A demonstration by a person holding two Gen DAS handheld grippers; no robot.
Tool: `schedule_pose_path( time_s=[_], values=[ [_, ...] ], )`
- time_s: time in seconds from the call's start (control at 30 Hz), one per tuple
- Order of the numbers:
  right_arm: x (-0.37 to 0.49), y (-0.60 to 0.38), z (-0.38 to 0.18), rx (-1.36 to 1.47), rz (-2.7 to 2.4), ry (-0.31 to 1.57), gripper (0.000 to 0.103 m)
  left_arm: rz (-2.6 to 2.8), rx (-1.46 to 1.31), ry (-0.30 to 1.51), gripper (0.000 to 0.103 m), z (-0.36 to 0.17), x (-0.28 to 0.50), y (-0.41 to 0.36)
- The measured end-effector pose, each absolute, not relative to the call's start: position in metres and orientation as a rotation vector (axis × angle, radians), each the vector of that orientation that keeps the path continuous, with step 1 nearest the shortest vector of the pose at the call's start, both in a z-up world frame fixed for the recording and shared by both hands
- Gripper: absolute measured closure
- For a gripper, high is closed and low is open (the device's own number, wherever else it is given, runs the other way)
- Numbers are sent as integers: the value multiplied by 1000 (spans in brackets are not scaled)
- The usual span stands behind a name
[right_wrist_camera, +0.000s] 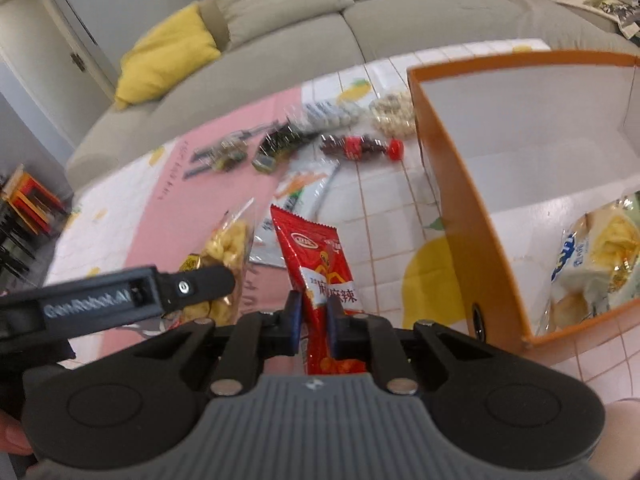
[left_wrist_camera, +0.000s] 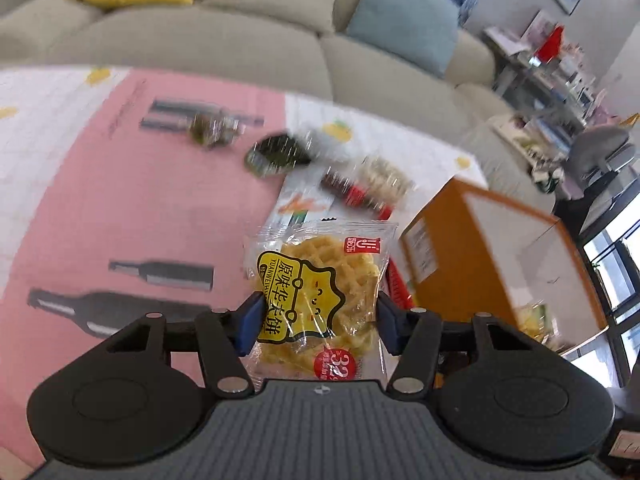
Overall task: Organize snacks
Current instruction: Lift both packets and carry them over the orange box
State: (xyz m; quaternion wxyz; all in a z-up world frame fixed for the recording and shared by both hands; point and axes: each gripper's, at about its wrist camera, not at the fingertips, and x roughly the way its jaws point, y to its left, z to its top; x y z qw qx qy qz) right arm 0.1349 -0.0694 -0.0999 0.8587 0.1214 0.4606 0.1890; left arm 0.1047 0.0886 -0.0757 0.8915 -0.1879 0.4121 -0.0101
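Observation:
My left gripper [left_wrist_camera: 318,316] is shut on a clear pack of yellow waffle biscuits [left_wrist_camera: 320,280], held above the table left of the orange box [left_wrist_camera: 492,256]. It also shows in the right wrist view [right_wrist_camera: 224,252], with the left gripper's finger [right_wrist_camera: 200,286] across it. My right gripper [right_wrist_camera: 314,316] is shut on a red spicy snack packet [right_wrist_camera: 320,264], held upright left of the orange box [right_wrist_camera: 460,200]. Inside the box lies a bag of pale snacks [right_wrist_camera: 592,264].
Several small snacks lie on the table near the far edge: a dark green pack [left_wrist_camera: 276,154], a red-capped pack [right_wrist_camera: 364,146], a pale round-cracker pack [right_wrist_camera: 394,114]. A flat white packet [right_wrist_camera: 300,196] lies mid-table. A beige sofa [right_wrist_camera: 320,40] stands behind.

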Motion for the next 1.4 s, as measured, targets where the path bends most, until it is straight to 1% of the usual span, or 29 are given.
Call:
schedule_pose_path(
  time_s=[0.2, 0.33, 0.47, 0.6, 0.8, 0.97, 1.07, 1.2, 1.4],
  values=[
    [120, -89, -63, 303, 415, 871, 93, -51, -421, 774, 39, -35, 96, 75],
    [115, -116, -40, 390, 415, 828, 93, -110, -388, 728, 39, -8, 96, 48],
    [110, -149, -17, 411, 386, 775, 93, -193, -352, 718, 39, 8, 104, 19],
    [112, -191, -2, 457, 353, 772, 93, -277, -340, 725, 40, 17, 122, -11],
    [125, -248, -2, 541, 283, 797, 93, -359, -319, 817, 40, 0, 163, -51],
    [150, -279, -16, 661, 277, 854, 93, -352, -298, 903, 41, -16, 199, -72],
    [166, -288, -32, 727, 267, 905, 93, -330, -293, 963, 41, -28, 219, -77],
    [193, -288, -48, 727, 242, 964, 93, -300, -240, 1029, 41, -43, 238, -83],
    [225, -292, -73, 748, 191, 1051, 93, -311, -183, 1070, 41, -61, 260, -93]
  ],
)
